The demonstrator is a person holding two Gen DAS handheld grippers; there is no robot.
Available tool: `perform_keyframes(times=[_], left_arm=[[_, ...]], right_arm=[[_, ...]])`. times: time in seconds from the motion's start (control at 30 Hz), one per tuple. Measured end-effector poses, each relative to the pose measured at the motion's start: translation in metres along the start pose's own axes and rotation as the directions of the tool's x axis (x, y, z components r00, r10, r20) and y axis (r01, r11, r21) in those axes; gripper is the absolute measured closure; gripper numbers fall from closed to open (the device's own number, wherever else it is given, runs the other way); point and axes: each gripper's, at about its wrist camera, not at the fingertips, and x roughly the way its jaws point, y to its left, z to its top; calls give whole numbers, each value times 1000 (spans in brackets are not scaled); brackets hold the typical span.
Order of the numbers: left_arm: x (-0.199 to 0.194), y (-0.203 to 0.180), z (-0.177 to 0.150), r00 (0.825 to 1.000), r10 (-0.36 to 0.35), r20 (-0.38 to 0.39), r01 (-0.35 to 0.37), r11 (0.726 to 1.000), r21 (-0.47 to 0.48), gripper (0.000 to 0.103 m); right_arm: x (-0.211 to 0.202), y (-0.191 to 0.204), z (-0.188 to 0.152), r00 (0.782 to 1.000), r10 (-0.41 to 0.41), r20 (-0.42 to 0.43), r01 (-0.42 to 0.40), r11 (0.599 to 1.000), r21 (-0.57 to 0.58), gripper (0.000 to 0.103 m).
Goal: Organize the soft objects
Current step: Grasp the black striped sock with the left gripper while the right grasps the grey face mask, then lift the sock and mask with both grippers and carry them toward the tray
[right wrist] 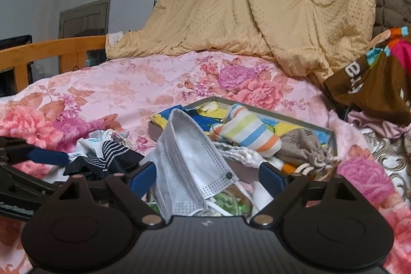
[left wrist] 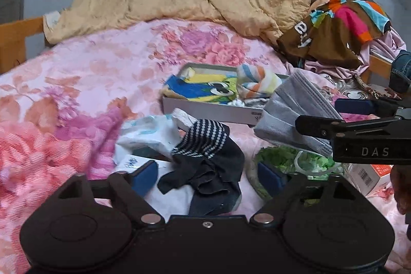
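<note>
Dark sock (left wrist: 205, 166): light, limp; best taken at its bunched middle.
Left gripper (left wrist: 209, 177): jaws released, around the sock.
Face mask (right wrist: 190, 161): thin, floppy.
Right gripper (right wrist: 208, 177): jaws released, astride the mask.

The face mask (right wrist: 195, 158) hides part of the tray (right wrist: 282, 111), and the floral bedcover's (left wrist: 51, 145) near-left corner is blurred.

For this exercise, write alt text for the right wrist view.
Open tongs straddle a grey face mask lying on a pink floral bedspread. Behind it, a shallow tray holds a striped sock and other soft items; a tan quilt is heaped beyond.
</note>
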Motion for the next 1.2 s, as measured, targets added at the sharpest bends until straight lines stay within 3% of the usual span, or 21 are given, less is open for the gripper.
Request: perform_keyframes(times=[0.4, 0.57, 0.67, 0.83, 0.97, 1.03, 1.2], left_arm=[[10, 10, 3, 1000, -3, -4, 3, 998, -60, 36], [11, 11, 3, 1000, -13, -10, 12, 997, -70, 36], [11, 10, 3, 1000, -4, -16, 3, 998, -62, 41], [11, 9, 3, 1000, 13, -25, -14, 999, -44, 63], [12, 10, 3, 1000, 9, -29, -10, 999, -53, 74], [11, 10, 3, 1000, 4, -28, -6, 999, -54, 87], [8, 5, 2, 1000, 0, -15, 0, 999, -34, 94]], right_arm=[[6, 7, -3, 999, 43, -21, -43, 999, 3, 32], [6, 9, -4, 999, 43, -25, -43, 999, 0, 46], [6, 9, -3, 999, 44, -26, -44, 999, 3, 50], [4, 10, -4, 999, 43, -23, -43, 999, 1, 56], [4, 10, -3, 999, 46, -23, -46, 999, -5, 67], [3, 11, -3, 999, 49, -22, -49, 999, -10, 73], [1, 14, -2, 998, 52, -22, -53, 998, -25, 84]])
